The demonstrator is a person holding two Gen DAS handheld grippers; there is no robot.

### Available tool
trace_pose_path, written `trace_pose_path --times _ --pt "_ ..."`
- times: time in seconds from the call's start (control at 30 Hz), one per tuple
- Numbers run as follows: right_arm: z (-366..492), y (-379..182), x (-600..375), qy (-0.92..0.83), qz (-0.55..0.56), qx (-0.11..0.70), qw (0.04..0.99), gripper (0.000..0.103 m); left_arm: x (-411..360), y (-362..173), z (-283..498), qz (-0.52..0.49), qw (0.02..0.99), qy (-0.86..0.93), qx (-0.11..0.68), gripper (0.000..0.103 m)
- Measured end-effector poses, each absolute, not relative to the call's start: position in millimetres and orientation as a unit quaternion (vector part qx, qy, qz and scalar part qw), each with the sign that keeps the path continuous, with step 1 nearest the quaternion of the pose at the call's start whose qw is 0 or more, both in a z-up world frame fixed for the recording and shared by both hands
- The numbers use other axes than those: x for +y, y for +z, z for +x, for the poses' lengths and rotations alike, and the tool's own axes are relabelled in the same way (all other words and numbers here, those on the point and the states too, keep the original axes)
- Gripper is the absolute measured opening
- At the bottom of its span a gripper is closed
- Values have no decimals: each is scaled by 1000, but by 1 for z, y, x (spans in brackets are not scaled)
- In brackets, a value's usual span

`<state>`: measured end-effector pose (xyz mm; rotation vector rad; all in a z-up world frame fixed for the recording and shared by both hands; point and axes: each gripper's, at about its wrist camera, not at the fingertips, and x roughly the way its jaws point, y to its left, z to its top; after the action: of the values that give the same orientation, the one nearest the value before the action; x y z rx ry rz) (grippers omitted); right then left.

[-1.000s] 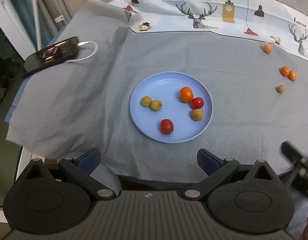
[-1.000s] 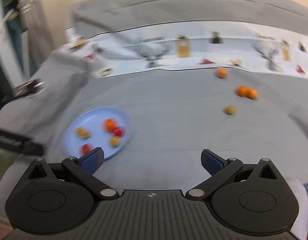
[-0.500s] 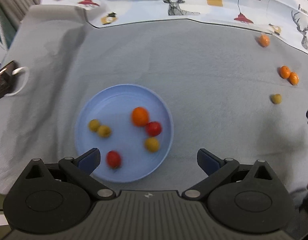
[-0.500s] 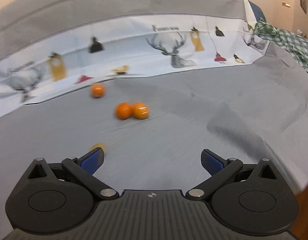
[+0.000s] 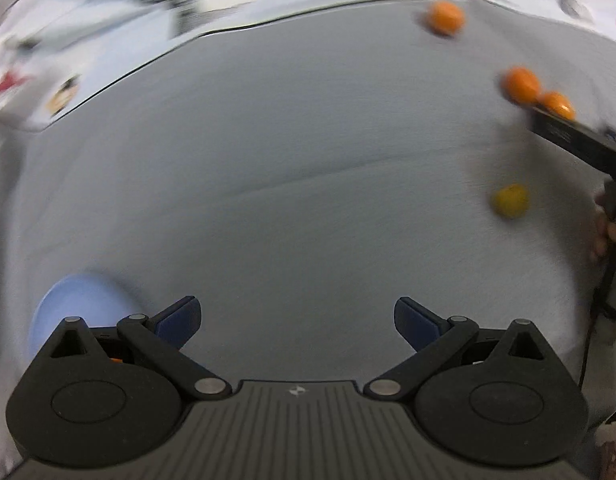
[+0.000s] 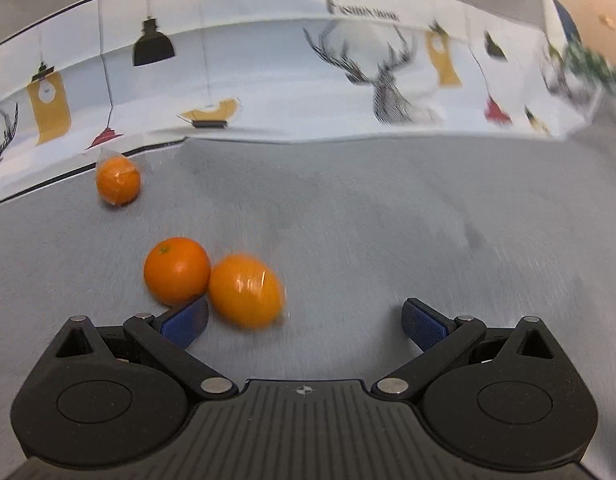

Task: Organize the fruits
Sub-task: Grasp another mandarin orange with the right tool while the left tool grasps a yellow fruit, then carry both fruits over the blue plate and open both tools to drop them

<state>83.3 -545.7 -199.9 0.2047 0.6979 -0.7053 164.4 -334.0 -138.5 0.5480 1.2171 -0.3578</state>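
Note:
In the right wrist view my right gripper (image 6: 304, 320) is open, low over the grey cloth. A pair of touching oranges lies at its left finger: one round orange (image 6: 177, 270) and one wrapped orange (image 6: 246, 290) just inside the jaws. A third orange (image 6: 118, 181) sits farther back left. In the left wrist view my left gripper (image 5: 297, 318) is open over bare cloth. The blue plate (image 5: 74, 310) shows only as an edge behind its left finger. A yellow fruit (image 5: 509, 199), the orange pair (image 5: 522, 85) and a lone orange (image 5: 445, 17) lie at the right.
A white printed cloth (image 6: 268, 72) with deer and lamps runs along the back of the grey cloth (image 5: 288, 184). The other gripper's black body (image 5: 576, 142) and a hand (image 5: 604, 232) reach in at the right edge of the left wrist view.
Both grippers have swept right and forward. The plate has slid to the left gripper's lower left, nearly out of view. The orange pair has come close to the right gripper's left finger.

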Motion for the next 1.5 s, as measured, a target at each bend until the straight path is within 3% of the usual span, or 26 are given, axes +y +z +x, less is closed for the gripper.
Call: trace_pose_path --times 0.03,0.07,0.1,0.13,0.47,0.53,0.6,0.87,1.13,1.3,1.5 --pt "86 -200 -547 -327 82 328 882 82 -348 -144 165 257 767 -181 559 103" --pt "86 -200 -547 -318 69 322 889 52 -360 -149 165 260 765 -193 557 103" --pt "84 -198 -547 -312 59 316 894 41 -374 -153 165 261 763 -205 554 103" --pt "81 -196 -549 -315 53 318 893 36 -385 -156 165 261 761 -221 551 103" --pt "40 -191 -584 -368 92 309 872 36 -454 -192 161 273 733 -270 561 102" --pt "40 -193 -581 -368 80 311 873 36 -450 -189 165 239 741 -275 564 86" --pt "40 -192 -581 -369 83 310 872 36 -445 -178 162 232 760 -284 536 29" --pt "29 -179 -589 -374 136 269 877 36 -405 -148 154 214 778 -271 525 27" --pt "7 -143 -558 -369 126 230 892 36 -311 -66 127 194 804 -222 516 27" --pt "-30 -83 -493 -325 130 204 914 36 -222 -20 91 190 815 -198 510 27" --pt "-96 -43 -376 -167 235 256 922 36 -125 5 45 175 822 -169 516 27"
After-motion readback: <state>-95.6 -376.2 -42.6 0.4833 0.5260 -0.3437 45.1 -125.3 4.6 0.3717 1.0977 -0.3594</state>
